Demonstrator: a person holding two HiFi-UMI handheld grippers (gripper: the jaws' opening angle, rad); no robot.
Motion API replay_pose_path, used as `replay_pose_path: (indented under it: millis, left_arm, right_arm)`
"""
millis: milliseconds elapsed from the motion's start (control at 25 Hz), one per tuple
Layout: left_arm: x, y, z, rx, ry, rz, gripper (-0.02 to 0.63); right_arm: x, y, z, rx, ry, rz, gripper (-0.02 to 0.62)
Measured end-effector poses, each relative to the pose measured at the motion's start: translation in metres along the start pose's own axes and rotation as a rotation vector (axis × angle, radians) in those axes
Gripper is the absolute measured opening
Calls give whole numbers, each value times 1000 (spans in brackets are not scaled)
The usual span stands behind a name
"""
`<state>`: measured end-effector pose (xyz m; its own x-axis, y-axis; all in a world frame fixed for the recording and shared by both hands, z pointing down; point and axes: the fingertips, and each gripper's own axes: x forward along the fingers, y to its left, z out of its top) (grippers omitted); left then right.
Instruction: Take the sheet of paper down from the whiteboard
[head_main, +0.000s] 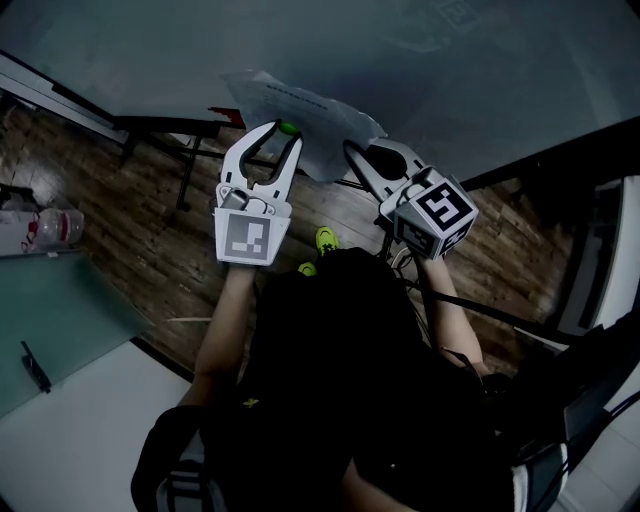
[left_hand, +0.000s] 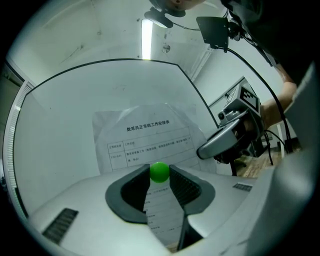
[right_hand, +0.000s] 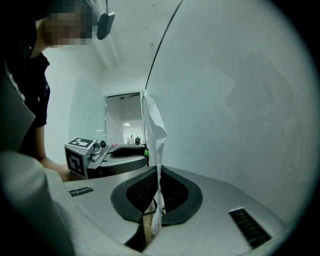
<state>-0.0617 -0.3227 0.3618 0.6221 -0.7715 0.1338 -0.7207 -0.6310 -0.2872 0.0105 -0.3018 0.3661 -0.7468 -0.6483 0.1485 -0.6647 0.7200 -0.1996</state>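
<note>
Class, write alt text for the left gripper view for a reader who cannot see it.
The left tool grips a green ball in front of a printed sheet of paper, whiteboard behind; the right tool clamps the sheet's right edge.

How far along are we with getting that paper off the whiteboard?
Done: both grippers are in position. In hand: the right gripper has its fingers shut on the edge of the sheet of paper, and the left gripper looks closed on the green magnet pinning it. Left: the sheet is not yet off the whiteboard; the magnet has to come away, then the sheet can be pulled free.
</note>
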Motion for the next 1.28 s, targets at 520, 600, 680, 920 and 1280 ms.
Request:
replay_pose_path:
  millis: [520,600,680,920,1280]
  left_arm:
    - [-132,-55,13,39,-84,-25,130]
    - [-129,-54,11,32,-78,-31,130]
    - [-132,-57,9,25,-75,-35,130]
    - [-142,-67,7,24,-74,-28,130]
    - [-151,-91,16,24,-51,24,130]
  right_arm:
    - [-63,137,-31,-54,-22,-32,17]
    - [-62,136,-33,-47,-12,-31,17]
    - [-64,141,-37,-45,-4,-29,17]
    - [-75,152,-44,-43,6,-15,17]
    - [-101,159,-48,-48,1,56,17]
